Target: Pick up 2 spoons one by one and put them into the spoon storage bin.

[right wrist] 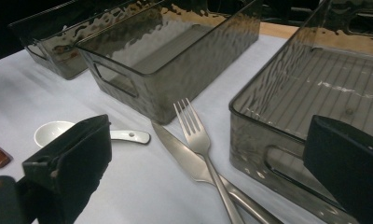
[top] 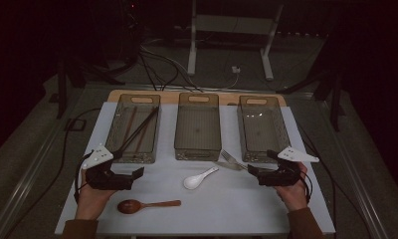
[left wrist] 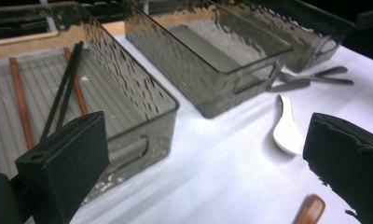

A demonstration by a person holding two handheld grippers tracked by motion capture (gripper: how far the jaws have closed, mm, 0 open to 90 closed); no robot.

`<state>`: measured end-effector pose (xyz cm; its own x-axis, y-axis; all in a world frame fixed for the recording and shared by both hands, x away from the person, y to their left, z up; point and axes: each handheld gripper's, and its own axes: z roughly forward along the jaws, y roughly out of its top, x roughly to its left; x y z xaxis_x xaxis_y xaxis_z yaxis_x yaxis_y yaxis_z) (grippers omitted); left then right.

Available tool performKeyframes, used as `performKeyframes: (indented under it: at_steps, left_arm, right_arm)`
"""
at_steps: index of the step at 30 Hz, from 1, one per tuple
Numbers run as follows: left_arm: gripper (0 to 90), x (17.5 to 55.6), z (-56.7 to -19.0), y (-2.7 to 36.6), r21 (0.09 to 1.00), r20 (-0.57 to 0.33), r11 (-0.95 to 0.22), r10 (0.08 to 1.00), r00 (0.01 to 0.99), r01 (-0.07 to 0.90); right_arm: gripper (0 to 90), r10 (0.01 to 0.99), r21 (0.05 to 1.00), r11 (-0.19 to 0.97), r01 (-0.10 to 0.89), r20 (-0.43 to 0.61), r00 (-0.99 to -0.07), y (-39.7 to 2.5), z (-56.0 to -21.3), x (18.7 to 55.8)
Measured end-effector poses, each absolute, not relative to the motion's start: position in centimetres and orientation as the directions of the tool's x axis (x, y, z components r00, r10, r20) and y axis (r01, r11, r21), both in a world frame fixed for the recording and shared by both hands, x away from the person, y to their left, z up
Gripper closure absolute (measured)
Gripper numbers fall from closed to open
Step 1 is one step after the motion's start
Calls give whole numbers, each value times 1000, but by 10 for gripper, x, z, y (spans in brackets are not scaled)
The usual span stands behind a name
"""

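Hovering over the white table (top: pixel 247 209), both grippers hang spread and empty among loose cutlery.

Nearest the person, a wooden spoon (top: pixel 146 204) lies by the left gripper (top: pixel 137 174), its jaws wide apart; a white spoon (top: pixel 199 178) sits just beyond. The right gripper (top: pixel 253 172), jaws also parted, holds near a fork (right wrist: pixel 197 140) crossing a knife (right wrist: pixel 184 156). Farther back stand three smoked trays (top: pixel 197 147); the left one holds what look like chopsticks (left wrist: pixel 65 88).

The high view is dim, its surroundings nearly black. The gripper views are brighter, with glare on the white table (left wrist: pixel 212 154). The near jaws look soft.
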<state>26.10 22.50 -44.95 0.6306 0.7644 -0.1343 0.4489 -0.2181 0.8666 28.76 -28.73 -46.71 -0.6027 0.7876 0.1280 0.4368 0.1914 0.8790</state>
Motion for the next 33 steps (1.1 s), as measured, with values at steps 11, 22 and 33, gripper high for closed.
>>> performKeyframes:
  at_steps: [11,22,33]
  left_arm:
    - [14,255,-469,214,809,-129,-324,716,686,490]
    - [76,251,-483,204,744,-128,-431,658,742,510]
    - [175,243,-492,198,680,-99,-544,597,796,492]
  right_arm:
    - [17,799,882,178,437,131,-588,-297,-468,286]
    - [17,804,882,176,437,127,-581,-301,-467,284]
    - [17,803,878,176,445,134,-581,-300,-468,284]
